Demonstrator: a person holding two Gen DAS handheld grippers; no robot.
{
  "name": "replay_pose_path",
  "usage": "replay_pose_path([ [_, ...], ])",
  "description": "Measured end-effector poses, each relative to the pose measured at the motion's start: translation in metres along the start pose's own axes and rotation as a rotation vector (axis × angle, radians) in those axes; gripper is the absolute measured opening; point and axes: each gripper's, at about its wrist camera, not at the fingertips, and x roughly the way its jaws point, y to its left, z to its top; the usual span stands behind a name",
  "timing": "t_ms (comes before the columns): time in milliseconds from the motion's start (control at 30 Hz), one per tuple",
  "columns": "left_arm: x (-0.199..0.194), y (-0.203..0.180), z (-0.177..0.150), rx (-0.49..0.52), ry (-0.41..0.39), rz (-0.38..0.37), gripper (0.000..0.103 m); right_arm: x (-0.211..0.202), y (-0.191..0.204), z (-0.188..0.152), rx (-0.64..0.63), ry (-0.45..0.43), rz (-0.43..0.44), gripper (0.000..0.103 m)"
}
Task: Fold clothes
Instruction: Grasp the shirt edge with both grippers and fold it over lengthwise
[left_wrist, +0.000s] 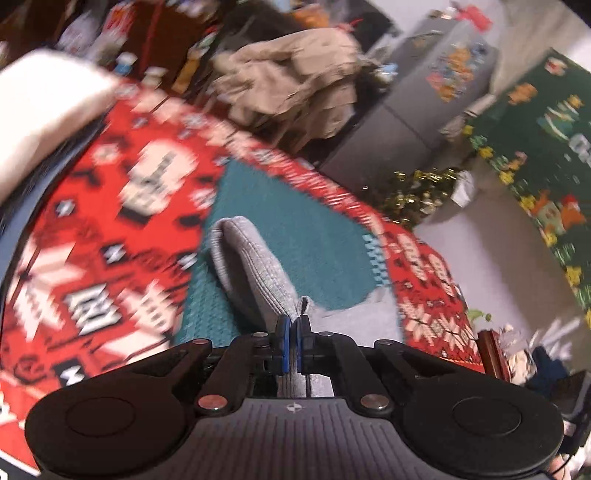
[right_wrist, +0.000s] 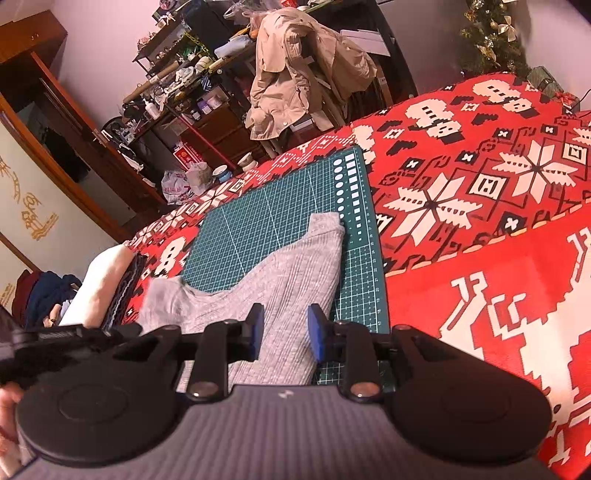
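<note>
in the left wrist view we are pinching a seam edge of the grey knit garment (left_wrist: 255, 266) with the left gripper (left_wrist: 294, 326), its blue pads closed tight on the cloth, and the fabric is rising in a fold over the green cutting mat (left_wrist: 295, 236); we judge we are carrying this edge across. a white folded cloth (left_wrist: 44, 107) is lying off to the left on the red patterned blanket (left_wrist: 110, 192). in the right wrist view the right gripper (right_wrist: 286, 332) is hanging with jaws apart over the garment, gripping nothing we can make out; next it is needing to pin or take the opposite edge. nothing is blocking the mat.
</note>
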Motion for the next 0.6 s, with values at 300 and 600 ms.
replay_pose_path([
  [300, 0.033, -0.094, 0.006, 0.199, 0.046, -0.039, 0.003, -0.022, -0.014, 0.002, 0.021, -0.050, 0.022, 0.028],
  [600, 0.115, -0.147, -0.029, 0.261, 0.165, -0.048, 0.003, -0.047, -0.040, -0.005, 0.072, -0.090, 0.004, 0.029],
])
